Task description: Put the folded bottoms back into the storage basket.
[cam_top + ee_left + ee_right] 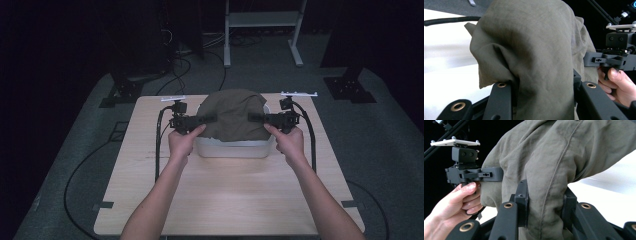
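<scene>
Olive cloth held up over the white tub at mid tabletop, stretched left to right. Left tool clamped on its left edge, right tool clamped on its right edge; both equally near. Tub sits directly below, so lowering goes straight down.

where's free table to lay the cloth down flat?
Bare table lies between the white tub and the near edge, flanked by the forearms. Narrow strips run beside the tub. The far edge is crowded: olive cloth, left gripper, right gripper.
</scene>
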Demonstrator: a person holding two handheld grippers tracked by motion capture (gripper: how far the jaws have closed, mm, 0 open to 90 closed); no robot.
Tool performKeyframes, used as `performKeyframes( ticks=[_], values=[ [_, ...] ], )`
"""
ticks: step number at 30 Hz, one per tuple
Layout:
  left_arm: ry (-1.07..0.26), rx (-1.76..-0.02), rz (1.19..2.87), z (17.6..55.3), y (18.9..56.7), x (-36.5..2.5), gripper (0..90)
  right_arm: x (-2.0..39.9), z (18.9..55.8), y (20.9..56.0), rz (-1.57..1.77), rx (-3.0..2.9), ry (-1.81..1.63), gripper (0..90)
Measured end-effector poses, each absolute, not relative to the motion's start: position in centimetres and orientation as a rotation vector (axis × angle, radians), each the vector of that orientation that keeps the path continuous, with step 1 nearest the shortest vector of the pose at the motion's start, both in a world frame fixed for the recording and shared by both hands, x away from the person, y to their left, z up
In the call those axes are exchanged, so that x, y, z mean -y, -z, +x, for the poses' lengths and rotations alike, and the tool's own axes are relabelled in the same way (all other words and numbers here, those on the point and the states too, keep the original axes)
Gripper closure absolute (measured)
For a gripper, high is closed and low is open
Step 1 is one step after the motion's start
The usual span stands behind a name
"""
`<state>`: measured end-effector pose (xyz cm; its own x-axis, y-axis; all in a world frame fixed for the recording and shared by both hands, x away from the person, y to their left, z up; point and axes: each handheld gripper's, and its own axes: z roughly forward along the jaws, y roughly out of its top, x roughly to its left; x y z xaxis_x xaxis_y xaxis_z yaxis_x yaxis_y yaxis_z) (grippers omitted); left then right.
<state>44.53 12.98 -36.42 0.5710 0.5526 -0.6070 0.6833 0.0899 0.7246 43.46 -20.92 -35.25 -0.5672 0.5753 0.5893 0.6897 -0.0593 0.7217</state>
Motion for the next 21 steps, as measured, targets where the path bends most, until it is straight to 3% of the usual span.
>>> performKeyframes(
  ticks=[21],
  values=[
    [0.120,-1.134,1.601,45.9,38.0,-12.6,59.7,20.7,44.9,36.9,-1.465,2.081,1.644,66.6]
  ],
)
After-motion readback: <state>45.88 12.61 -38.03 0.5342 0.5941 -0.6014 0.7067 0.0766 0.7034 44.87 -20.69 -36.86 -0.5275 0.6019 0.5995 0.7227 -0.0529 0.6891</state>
